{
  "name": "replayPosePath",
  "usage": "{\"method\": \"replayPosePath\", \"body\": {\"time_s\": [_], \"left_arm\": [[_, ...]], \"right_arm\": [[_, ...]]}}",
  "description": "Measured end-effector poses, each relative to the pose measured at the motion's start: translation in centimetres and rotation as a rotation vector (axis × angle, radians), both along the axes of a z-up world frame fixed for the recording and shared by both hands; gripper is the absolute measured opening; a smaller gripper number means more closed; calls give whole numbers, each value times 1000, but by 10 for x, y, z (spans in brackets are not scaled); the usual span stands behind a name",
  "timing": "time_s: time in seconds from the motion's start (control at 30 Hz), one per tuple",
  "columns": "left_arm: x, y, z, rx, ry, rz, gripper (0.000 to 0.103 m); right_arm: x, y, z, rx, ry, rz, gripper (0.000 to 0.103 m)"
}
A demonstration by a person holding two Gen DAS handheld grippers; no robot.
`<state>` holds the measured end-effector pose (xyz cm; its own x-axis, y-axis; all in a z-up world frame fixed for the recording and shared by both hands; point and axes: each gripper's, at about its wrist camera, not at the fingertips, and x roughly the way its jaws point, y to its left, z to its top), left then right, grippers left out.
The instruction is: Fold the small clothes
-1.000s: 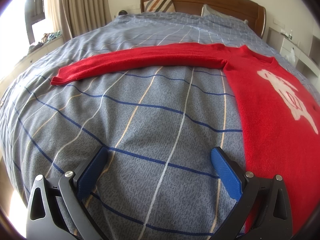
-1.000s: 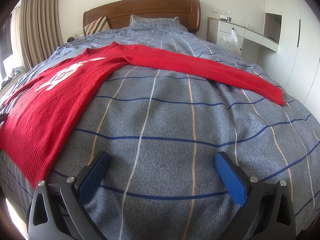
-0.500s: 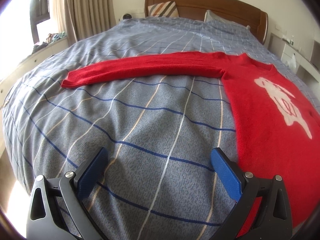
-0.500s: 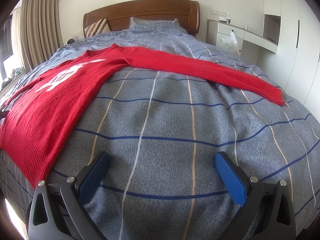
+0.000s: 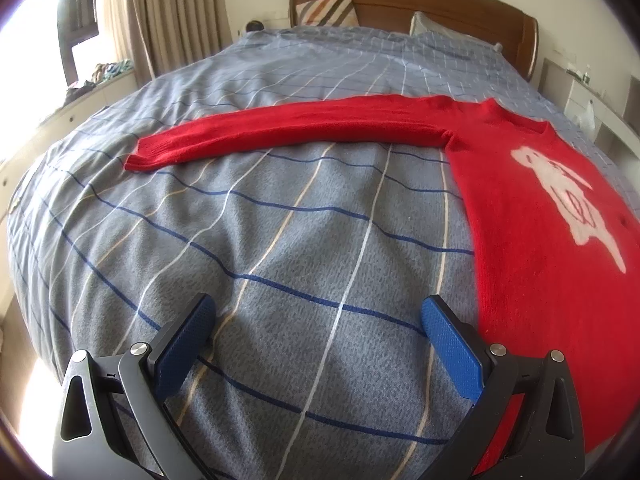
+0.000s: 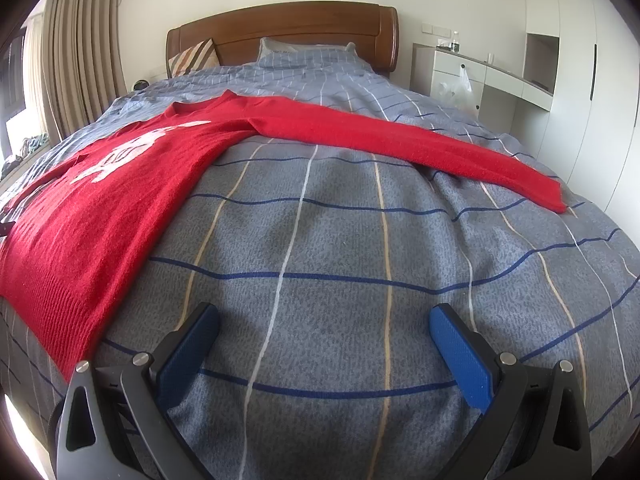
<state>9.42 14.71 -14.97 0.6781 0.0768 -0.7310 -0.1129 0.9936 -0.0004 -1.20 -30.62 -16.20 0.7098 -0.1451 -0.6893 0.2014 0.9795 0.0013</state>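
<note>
Red sweater (image 5: 532,216) flat on checked bedspread (image 5: 304,240), both grippers' fingers (image 6: 460,356) apart.

We lose the red knitted sweater (image 5: 532,248) at the left wrist view's right edge, past its white figure; its hem hides behind that gripper's black frame. In the right wrist view, the sweater's far sleeve (image 6: 38,182) slips off the left edge. Small items on the white desk (image 6: 500,70) beyond the sweater stay too tiny to identify.
</note>
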Motion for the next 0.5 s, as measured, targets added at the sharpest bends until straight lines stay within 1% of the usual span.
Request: {"method": "replayPosePath", "body": {"time_s": [0.3, 0.37, 0.43, 0.47, 0.5], "left_arm": [[-2, -3, -3, 19, 4, 2, 103], [-3, -2, -2, 6, -5, 4, 103], [-8, 2, 5, -28, -44, 4, 103], [-12, 4, 10, -42, -73, 6, 103], [-16, 6, 15, -51, -101, 10, 103]], "right_arm": [[0, 0, 0, 0, 0, 0, 103], [0, 1, 0, -1, 0, -1, 103], [1, 1, 2, -6, 18, -1, 103], [3, 0, 4, 0, 41, 4, 103], [4, -3, 9, 26, 63, 8, 103]]}}
